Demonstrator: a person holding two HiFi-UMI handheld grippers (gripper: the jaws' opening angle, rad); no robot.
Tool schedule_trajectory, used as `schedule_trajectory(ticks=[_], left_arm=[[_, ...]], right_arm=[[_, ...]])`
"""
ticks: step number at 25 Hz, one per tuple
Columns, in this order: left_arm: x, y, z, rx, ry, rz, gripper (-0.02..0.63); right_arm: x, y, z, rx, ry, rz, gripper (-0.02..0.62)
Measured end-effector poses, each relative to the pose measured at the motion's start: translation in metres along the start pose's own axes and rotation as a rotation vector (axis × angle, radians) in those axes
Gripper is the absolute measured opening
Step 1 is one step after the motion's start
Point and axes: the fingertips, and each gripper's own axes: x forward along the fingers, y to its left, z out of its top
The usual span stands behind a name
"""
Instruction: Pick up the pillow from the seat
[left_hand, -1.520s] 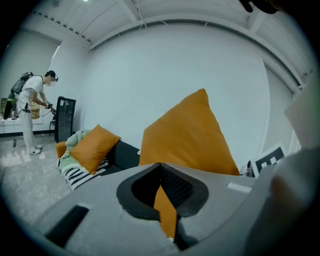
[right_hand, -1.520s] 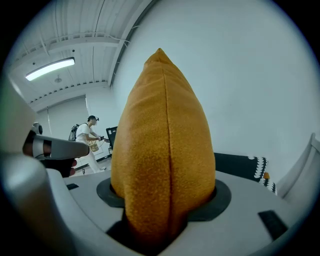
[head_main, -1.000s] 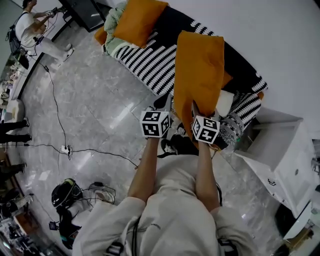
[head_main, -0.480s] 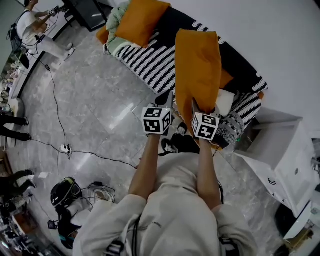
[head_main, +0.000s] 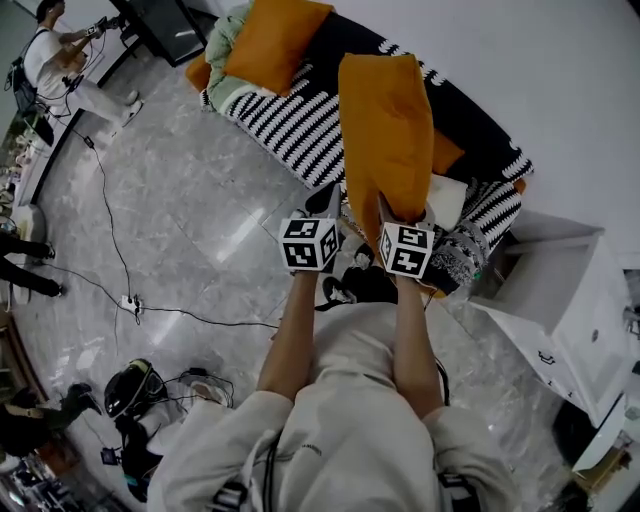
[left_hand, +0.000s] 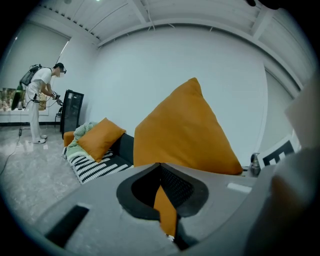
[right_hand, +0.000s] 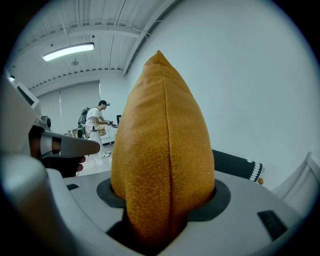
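I hold an orange pillow (head_main: 385, 130) upright in the air, in front of the sofa (head_main: 300, 125) with the black-and-white striped cover. My right gripper (head_main: 386, 212) is shut on the pillow's lower edge, and the thick orange fabric (right_hand: 162, 150) bulges up out of its jaws. My left gripper (head_main: 336, 212) is shut on a lower corner, where a thin strip of orange cloth (left_hand: 165, 212) is pinched between the jaws. In the left gripper view the pillow's (left_hand: 185, 132) body rises to the right. Both marker cubes sit side by side under the pillow.
A second orange pillow (head_main: 275, 40) leans at the sofa's far end on a pale green blanket (head_main: 230, 45). A white cabinet (head_main: 560, 300) stands at the right. Cables (head_main: 130, 300) and a dark bag (head_main: 130, 385) lie on the grey floor. A person (head_main: 60, 60) stands far left.
The pillow and both grippers have shifted slightly left and up in the head view. Both grips hold as before.
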Motion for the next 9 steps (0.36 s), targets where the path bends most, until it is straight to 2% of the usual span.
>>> schedule_trajectory(ticks=[9], left_arm=[[-0.002,0.013,0.004,0.016,0.004,0.006,0.006]], right_arm=[[0.007,0.013,0.002,0.0,0.01,0.003,0.29]])
